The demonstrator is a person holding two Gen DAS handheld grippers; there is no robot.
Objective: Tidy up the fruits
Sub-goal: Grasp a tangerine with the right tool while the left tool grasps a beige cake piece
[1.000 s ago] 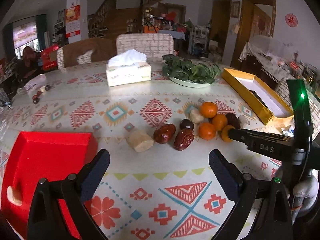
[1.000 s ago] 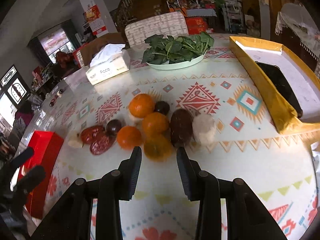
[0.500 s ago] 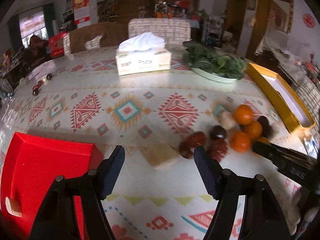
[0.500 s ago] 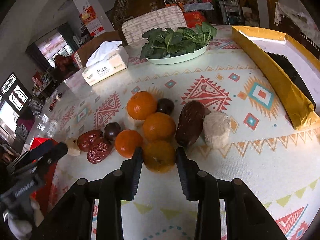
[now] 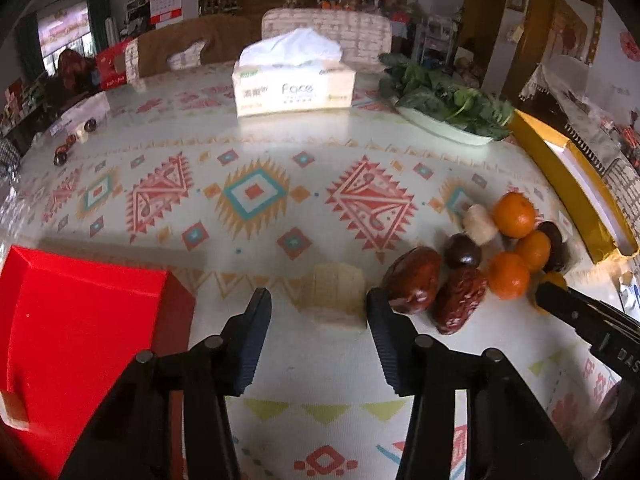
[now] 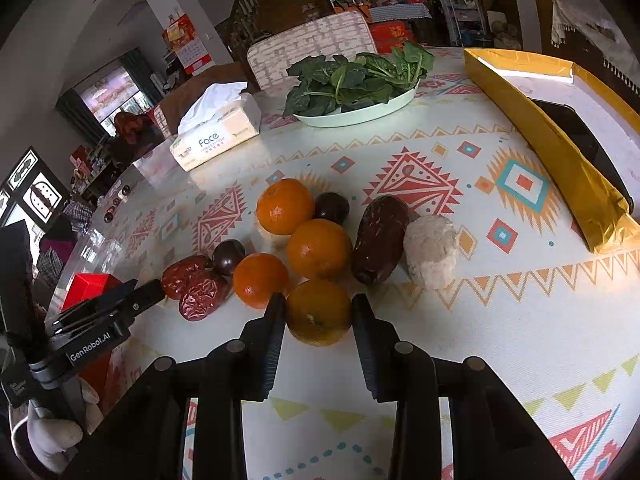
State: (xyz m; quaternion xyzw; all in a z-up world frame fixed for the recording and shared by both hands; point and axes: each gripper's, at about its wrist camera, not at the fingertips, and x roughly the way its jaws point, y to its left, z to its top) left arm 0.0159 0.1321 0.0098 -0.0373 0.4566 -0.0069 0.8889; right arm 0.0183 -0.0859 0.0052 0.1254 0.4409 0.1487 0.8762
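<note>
A pale beige chunk (image 5: 336, 296) lies on the patterned tablecloth between the fingers of my left gripper (image 5: 318, 300). Its jaws are closing; a gap still shows on the chunk's left side. To the right of the chunk lie two wrinkled red dates (image 5: 414, 284), a dark plum (image 5: 462, 250) and several oranges (image 5: 514, 214). My right gripper (image 6: 319, 298) is shut on the nearest orange (image 6: 318, 312), which rests on the table. Behind that orange lie more oranges (image 6: 318, 248), a long dark brown fruit (image 6: 380, 240) and a white lump (image 6: 432, 252).
A red tray (image 5: 80, 312) sits at the near left with one pale piece (image 5: 14, 408) in its corner. A yellow box (image 5: 572, 184) lines the right side. A tissue box (image 5: 294, 88) and a plate of greens (image 5: 448, 120) stand at the back.
My left gripper has come down and forward over the beige chunk, and its jaws have narrowed around it. The right gripper has edged forward so its fingers now flank the nearest orange.
</note>
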